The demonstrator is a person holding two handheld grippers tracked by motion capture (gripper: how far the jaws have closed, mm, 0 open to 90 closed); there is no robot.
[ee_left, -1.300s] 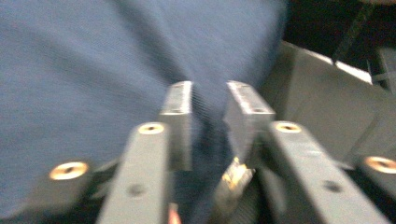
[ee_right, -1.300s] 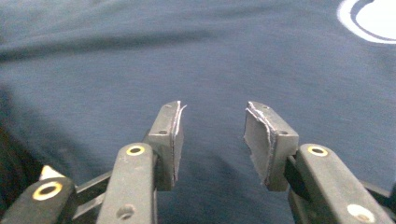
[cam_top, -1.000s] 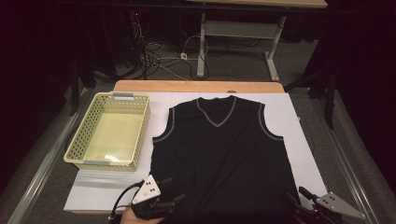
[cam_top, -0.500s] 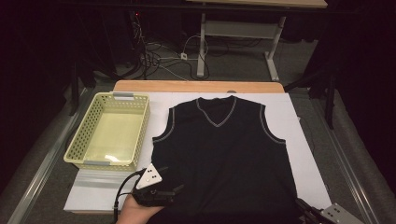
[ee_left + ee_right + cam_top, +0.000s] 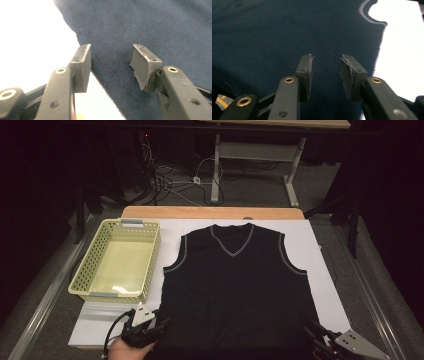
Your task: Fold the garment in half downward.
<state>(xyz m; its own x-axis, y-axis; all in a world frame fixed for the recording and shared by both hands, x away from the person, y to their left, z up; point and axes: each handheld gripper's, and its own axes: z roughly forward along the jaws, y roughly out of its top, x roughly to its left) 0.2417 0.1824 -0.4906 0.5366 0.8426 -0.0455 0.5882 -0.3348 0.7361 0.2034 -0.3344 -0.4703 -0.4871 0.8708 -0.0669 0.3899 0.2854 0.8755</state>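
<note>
Dark vest (image 5: pixel 235 290) lies flat mid-frame; left gripper (image 5: pixel 150 326) just narrowed, right gripper (image 5: pixel 316 336) just widened, both agape, holding nothing.

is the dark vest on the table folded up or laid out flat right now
Laid out flat. The vest is spread front up on the white sheet, with its V-neck, both armholes and both side edges showing and no fold across it.

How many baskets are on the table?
1. The pale yellow perforated plastic basket sits on the left side of the table, just left of the dark sleeveless V-neck knit vest lying flat on the white sheet. Nothing seems to hide another.
</note>
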